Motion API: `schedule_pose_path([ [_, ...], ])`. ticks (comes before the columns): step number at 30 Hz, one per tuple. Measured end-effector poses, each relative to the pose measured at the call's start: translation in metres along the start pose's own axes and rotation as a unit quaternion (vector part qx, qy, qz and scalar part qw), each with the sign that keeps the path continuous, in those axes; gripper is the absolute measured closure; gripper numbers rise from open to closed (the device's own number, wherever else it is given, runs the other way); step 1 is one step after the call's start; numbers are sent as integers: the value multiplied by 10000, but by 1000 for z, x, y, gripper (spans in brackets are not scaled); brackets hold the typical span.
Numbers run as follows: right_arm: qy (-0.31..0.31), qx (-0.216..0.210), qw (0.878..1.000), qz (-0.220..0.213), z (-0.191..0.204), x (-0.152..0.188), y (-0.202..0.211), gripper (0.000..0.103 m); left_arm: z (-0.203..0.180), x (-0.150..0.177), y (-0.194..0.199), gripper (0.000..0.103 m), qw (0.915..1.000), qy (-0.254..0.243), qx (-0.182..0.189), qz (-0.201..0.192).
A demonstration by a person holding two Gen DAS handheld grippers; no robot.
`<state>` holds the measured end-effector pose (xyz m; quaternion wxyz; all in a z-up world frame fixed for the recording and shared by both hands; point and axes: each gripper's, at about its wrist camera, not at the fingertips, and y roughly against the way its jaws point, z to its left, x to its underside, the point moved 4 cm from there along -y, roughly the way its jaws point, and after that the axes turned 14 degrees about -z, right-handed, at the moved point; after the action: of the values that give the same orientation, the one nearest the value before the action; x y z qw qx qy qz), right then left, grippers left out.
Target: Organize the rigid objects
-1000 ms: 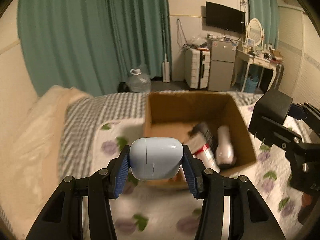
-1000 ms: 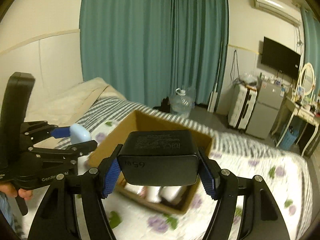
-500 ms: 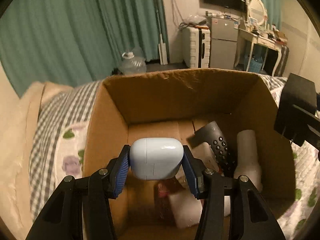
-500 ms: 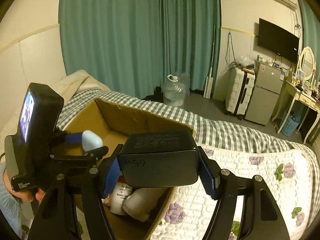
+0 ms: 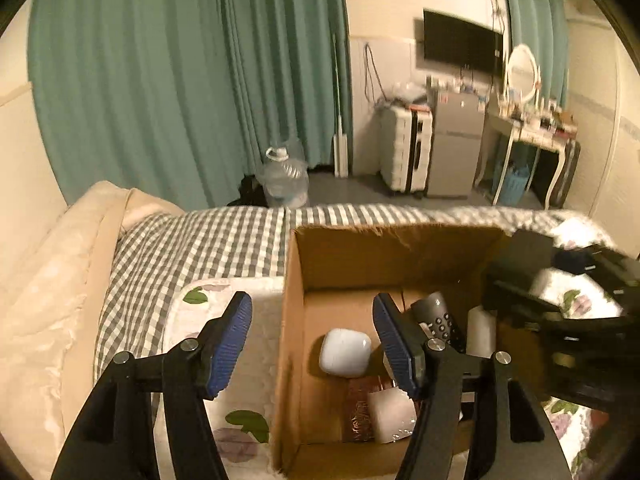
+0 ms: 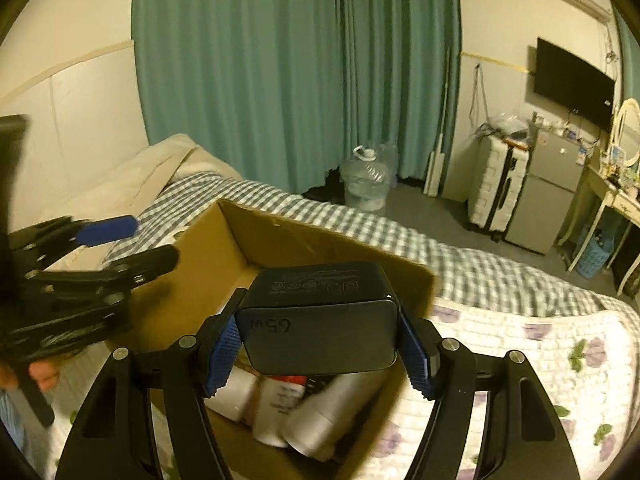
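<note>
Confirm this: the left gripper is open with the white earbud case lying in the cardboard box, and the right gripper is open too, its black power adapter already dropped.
Wrong on the right gripper: the right wrist view shows it shut on the black power adapter, held over the cardboard box. The left gripper is indeed open, and the white earbud case lies in the box.

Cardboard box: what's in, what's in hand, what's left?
Done: the white earbuds case lies in the cardboard box beside a remote control and white bottles; the left gripper is open. In hand: the right gripper clamps a black power adapter above the box. Left: dropping it in.
</note>
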<state>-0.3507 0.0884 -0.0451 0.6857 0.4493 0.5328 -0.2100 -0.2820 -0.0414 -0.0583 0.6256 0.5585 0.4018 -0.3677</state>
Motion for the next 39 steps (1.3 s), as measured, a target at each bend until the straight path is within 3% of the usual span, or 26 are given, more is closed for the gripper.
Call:
schedule_pose_path([
  [12, -29, 97, 9965, 836, 35, 1, -88, 36, 31, -3, 5, 37, 9989, 181, -115, -417],
  [19, -62, 255, 9979, 593, 37, -9, -78, 29, 42, -5, 12, 37, 9980, 315, -236, -494],
  [26, 152, 592, 9980, 156, 27, -31, 10, 21, 23, -38, 68, 33, 9943, 135, -234, -1028],
  [32, 351, 1025, 9935, -346, 28, -62, 109, 8, -1, -80, 158, 24, 9826, 34, 4, -1859],
  [35, 407, 1117, 9915, -527, 38, -70, 154, 5, -14, -86, 182, 23, 9810, -61, 181, -1929],
  [36, 409, 1164, 9905, -601, 40, -71, 166, 0, -18, -86, 191, 23, 9808, -171, 133, -1939],
  [39, 331, 1300, 9873, -850, 48, -72, 207, 0, -25, -84, 209, 23, 9803, -359, -57, -1944],
])
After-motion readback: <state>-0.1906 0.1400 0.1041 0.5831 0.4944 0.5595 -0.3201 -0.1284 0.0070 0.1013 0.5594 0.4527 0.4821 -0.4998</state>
